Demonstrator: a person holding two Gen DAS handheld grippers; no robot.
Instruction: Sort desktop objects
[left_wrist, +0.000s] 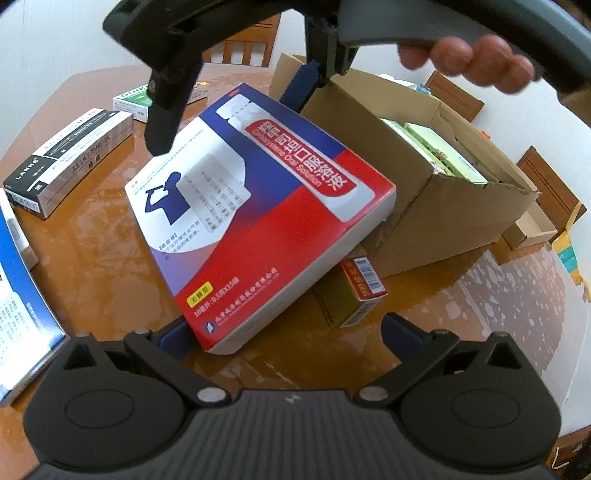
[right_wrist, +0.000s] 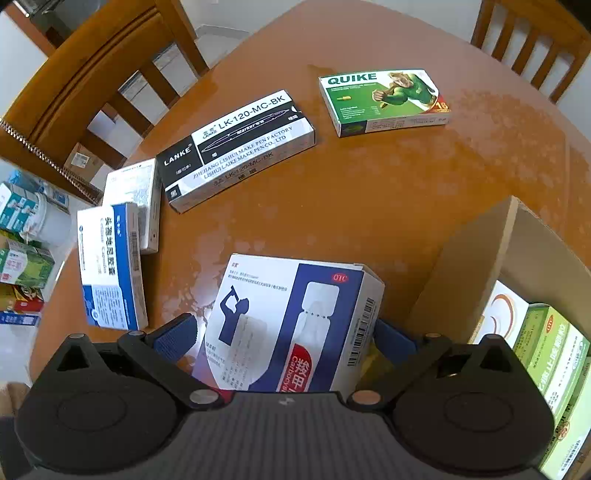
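A large red, blue and white medicine box (right_wrist: 291, 325) hangs tilted over the brown table (right_wrist: 369, 184), next to an open cardboard carton (left_wrist: 424, 192). My right gripper (right_wrist: 284, 332) is shut on the box's far end, one blue pad against each side. Seen in the left wrist view, that gripper (left_wrist: 232, 107) reaches down from above. My left gripper (left_wrist: 288, 328) stands open below the medicine box (left_wrist: 258, 210), whose near corner sits by the left pad (left_wrist: 173, 339); I cannot tell whether they touch. A small red and green box (left_wrist: 354, 295) lies partly hidden under the medicine box.
On the table lie a black and white LANKE pen box (right_wrist: 236, 147), a green QUIKE box (right_wrist: 384, 99), a blue and white box (right_wrist: 107, 266) and a white box (right_wrist: 133, 199). The carton holds green boxes (right_wrist: 550, 354). Wooden chairs (right_wrist: 92, 81) ring the table. A hand (left_wrist: 469, 59) grips the right tool.
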